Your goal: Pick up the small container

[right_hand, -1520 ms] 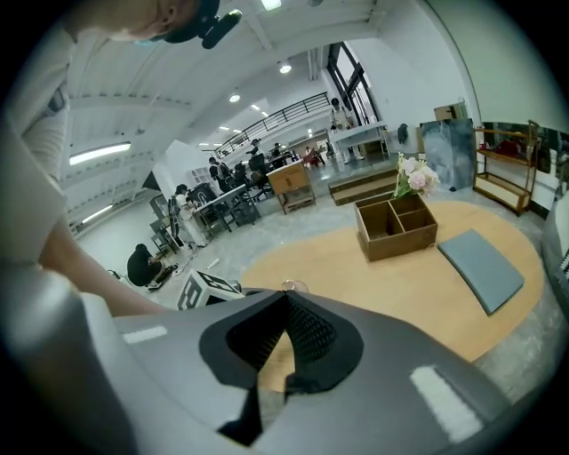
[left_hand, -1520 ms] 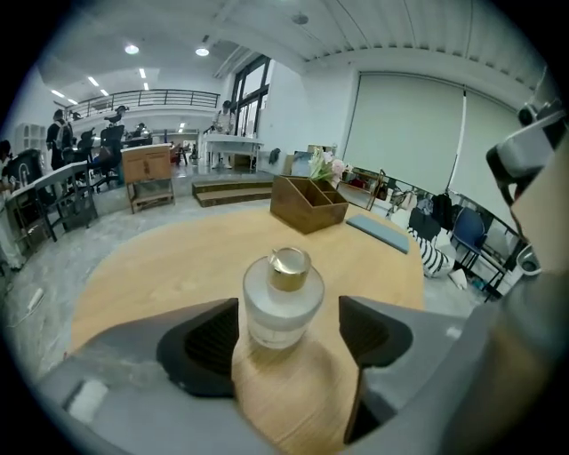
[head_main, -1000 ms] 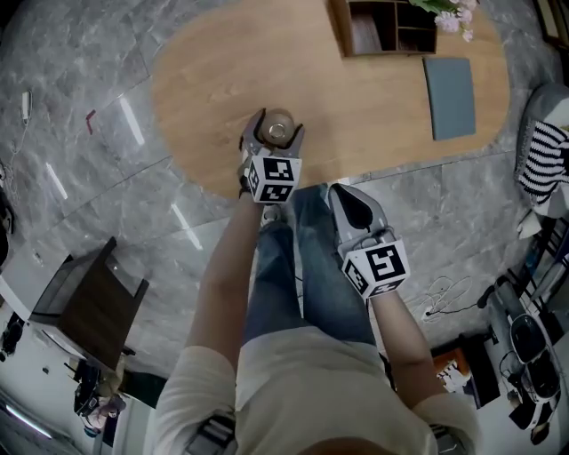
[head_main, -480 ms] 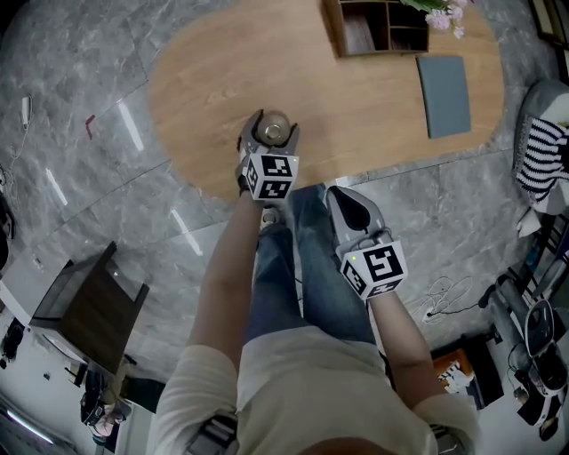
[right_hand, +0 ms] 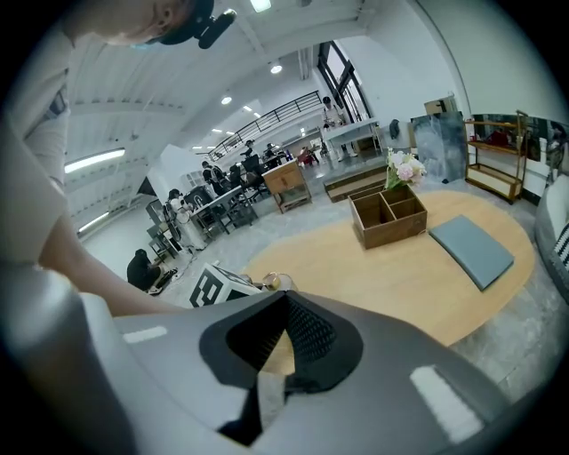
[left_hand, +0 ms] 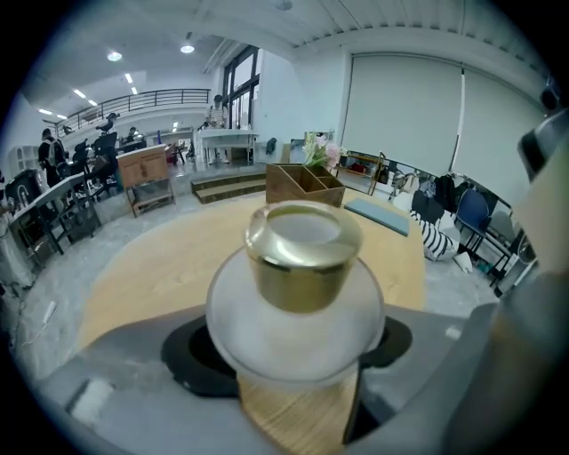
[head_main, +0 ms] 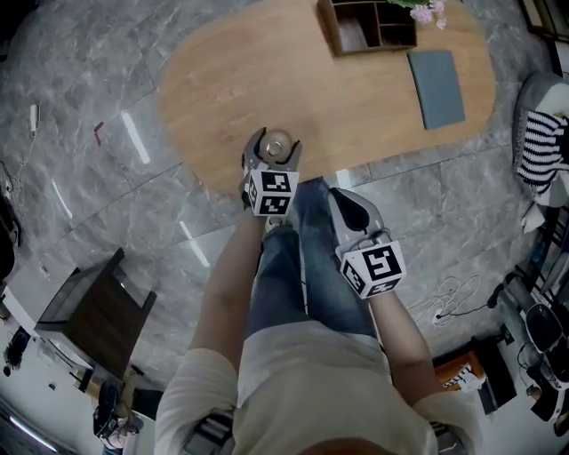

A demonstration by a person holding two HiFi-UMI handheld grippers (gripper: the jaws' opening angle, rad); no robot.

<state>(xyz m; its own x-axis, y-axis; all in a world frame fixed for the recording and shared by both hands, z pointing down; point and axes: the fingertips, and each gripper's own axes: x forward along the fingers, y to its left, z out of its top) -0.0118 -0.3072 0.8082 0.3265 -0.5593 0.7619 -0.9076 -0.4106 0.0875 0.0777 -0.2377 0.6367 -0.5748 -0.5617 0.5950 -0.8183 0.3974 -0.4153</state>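
Observation:
The small container is a frosted glass jar with a gold lid. It sits between the jaws of my left gripper, which is shut on its round body, over the near edge of the oval wooden table. In the left gripper view the jar fills the middle, with a dark pad against each side and wood showing beneath it. My right gripper hangs over the person's jeans, off the table, with its jaws shut on nothing.
A wooden organiser box with pink flowers stands at the table's far side, beside a flat grey pad. A dark chair stands on the marble floor at left. Striped cloth and cables lie at right.
My left gripper has drawn back a little toward the table's near edge with the jar in it. The right gripper has stayed put.

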